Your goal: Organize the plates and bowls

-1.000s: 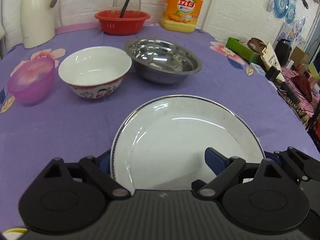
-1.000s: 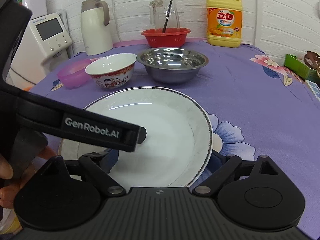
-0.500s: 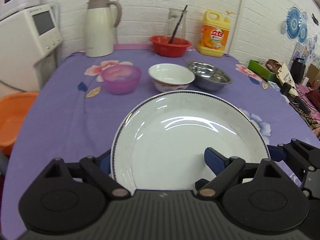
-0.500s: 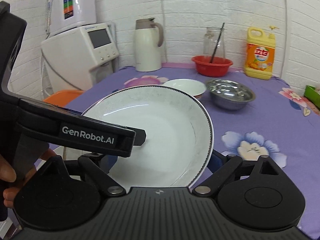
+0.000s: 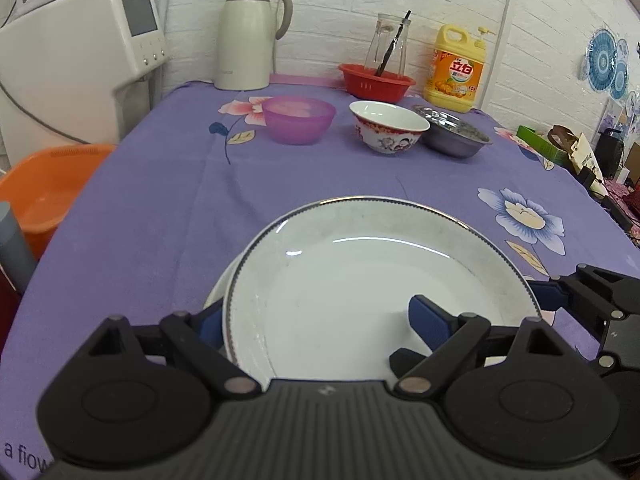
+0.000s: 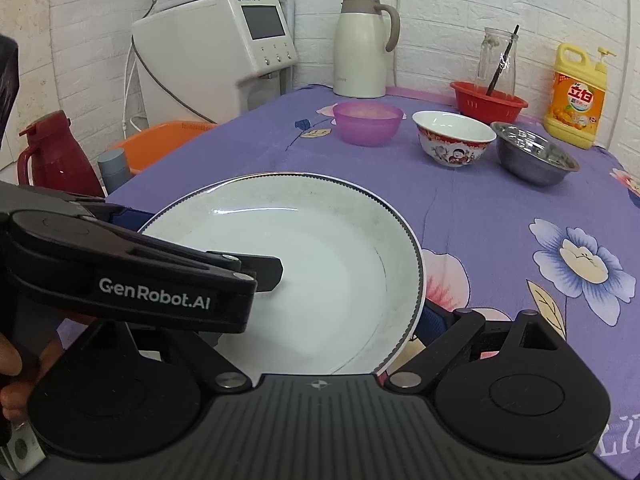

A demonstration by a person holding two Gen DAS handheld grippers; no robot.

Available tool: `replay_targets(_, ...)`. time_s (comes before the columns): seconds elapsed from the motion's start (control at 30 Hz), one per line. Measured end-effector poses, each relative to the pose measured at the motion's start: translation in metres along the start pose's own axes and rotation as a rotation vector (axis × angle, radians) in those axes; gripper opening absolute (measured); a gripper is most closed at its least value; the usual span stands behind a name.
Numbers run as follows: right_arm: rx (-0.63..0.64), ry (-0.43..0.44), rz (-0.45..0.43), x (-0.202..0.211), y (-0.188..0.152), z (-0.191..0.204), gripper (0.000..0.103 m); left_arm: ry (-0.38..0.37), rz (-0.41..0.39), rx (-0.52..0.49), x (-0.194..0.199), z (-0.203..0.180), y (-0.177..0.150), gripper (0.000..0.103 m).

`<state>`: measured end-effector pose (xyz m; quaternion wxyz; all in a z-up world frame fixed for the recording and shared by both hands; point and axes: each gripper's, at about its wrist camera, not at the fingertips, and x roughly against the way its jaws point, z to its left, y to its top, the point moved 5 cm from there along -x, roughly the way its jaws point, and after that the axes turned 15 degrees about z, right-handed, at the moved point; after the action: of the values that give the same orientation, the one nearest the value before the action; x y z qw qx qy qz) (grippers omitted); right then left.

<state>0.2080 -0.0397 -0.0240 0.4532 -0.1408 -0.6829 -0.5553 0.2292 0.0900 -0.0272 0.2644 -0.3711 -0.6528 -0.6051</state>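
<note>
Slippage was the hazard we judged most likely. The white round ceramic plate with the dark beaded rim [image 5: 360, 280] sat over the table's near edge, carried between two tools rather than clamped by one. The left gripper [image 5: 316, 320] stood with wide jaws, one blue pad outside the plate's left rim and the other over its well. The right gripper [image 6: 304, 320] also looked spread wide, its right pad at the right rim and its other finger hidden. If either hand drifted outward or tilted, the smooth plate could have dropped and chipped.

Beyond the purple flowered tablecloth's [image 5: 168, 208] left edge stood an orange plastic basin [image 5: 44, 192]; we could not tell its contents. Along the far edge, the translucent purple plastic bowl [image 5: 298, 119], the white ceramic bowl with red pattern [image 5: 388, 127] and the steel bowl [image 5: 454, 137] all looked empty. The red plastic basket [image 5: 376, 82] held a clear glass jar [image 5: 390, 46] with a dark stick inside.
</note>
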Motion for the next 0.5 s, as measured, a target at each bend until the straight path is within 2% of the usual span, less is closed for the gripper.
replay_targets(0.07, 0.002, 0.003, 0.001, 0.0, -0.001, 0.001, 0.103, -0.02, -0.001, 0.018, 0.004, 0.002, -0.001, 0.093)
replay_targets(0.13, 0.001, 0.028, 0.006, 0.001, -0.003, 0.001, 0.103, -0.048, -0.011, 0.035, 0.01, 0.005, -0.004, 0.099)
replay_targets(0.2, -0.005, 0.048, 0.007, 0.001, -0.005, 0.0, 0.103, -0.057, -0.027, 0.039, 0.019, 0.007, -0.008, 0.1)
replay_targets(0.27, 0.006, 0.037, 0.007, 0.003, -0.007, 0.0, 0.103, -0.05, -0.026, 0.015, 0.025, 0.006, -0.011, 0.1)
replay_targets(0.33, -0.005, 0.028, 0.0, 0.005, -0.008, -0.005, 0.103, -0.005, -0.021, 0.008, 0.028, 0.008, -0.012, 0.1)
replay_targets(0.4, -0.037, 0.041, -0.012, 0.007, -0.008, -0.012, 0.103, 0.023, -0.058, -0.01, 0.037, 0.01, -0.011, 0.1)
replay_targets(0.5, -0.083, 0.048, -0.035, 0.013, -0.009, -0.025, 0.103, 0.023, -0.119, -0.002, 0.053, 0.009, -0.002, 0.101)
